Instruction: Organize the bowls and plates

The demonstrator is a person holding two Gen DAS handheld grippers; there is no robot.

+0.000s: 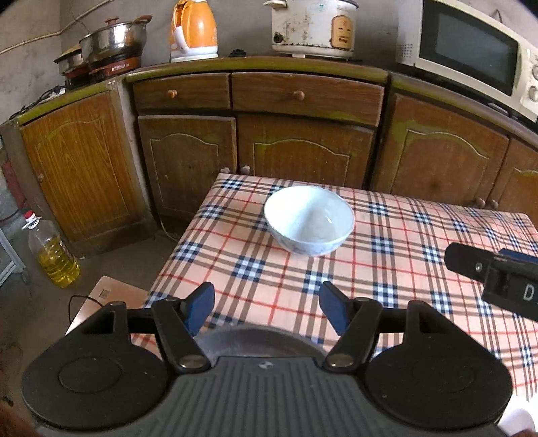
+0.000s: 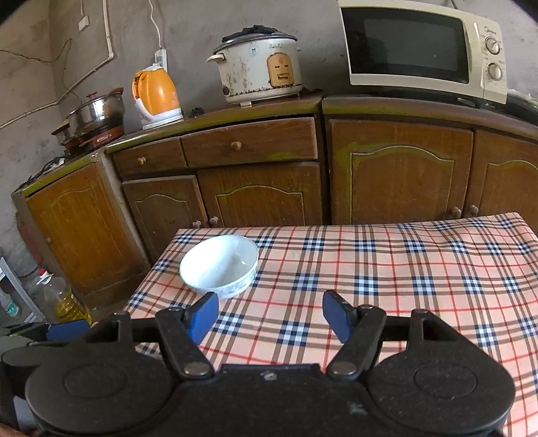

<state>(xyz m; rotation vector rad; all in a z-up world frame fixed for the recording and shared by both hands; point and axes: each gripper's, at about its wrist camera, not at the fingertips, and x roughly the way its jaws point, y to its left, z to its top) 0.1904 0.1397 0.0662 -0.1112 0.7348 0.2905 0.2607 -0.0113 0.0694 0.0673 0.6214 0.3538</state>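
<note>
A white bowl (image 1: 309,220) with a blue pattern stands upright and empty on the checked tablecloth (image 1: 403,269), near the table's far left corner. It also shows in the right wrist view (image 2: 219,265). My left gripper (image 1: 267,311) is open and empty, above the table's near edge, short of the bowl. A dark round plate (image 1: 259,343) lies just beneath its jaws, mostly hidden. My right gripper (image 2: 270,316) is open and empty, to the right of the bowl and nearer me; it also shows at the right edge of the left wrist view (image 1: 497,269).
Wooden cabinets (image 1: 302,134) stand close behind the table, carrying a steel pot (image 1: 114,42), an orange kettle (image 1: 193,30), a rice cooker (image 1: 312,27) and a microwave (image 1: 470,50). An oil bottle (image 1: 53,252) stands on the floor at the left. A low wooden stool (image 1: 107,299) sits by the table's left corner.
</note>
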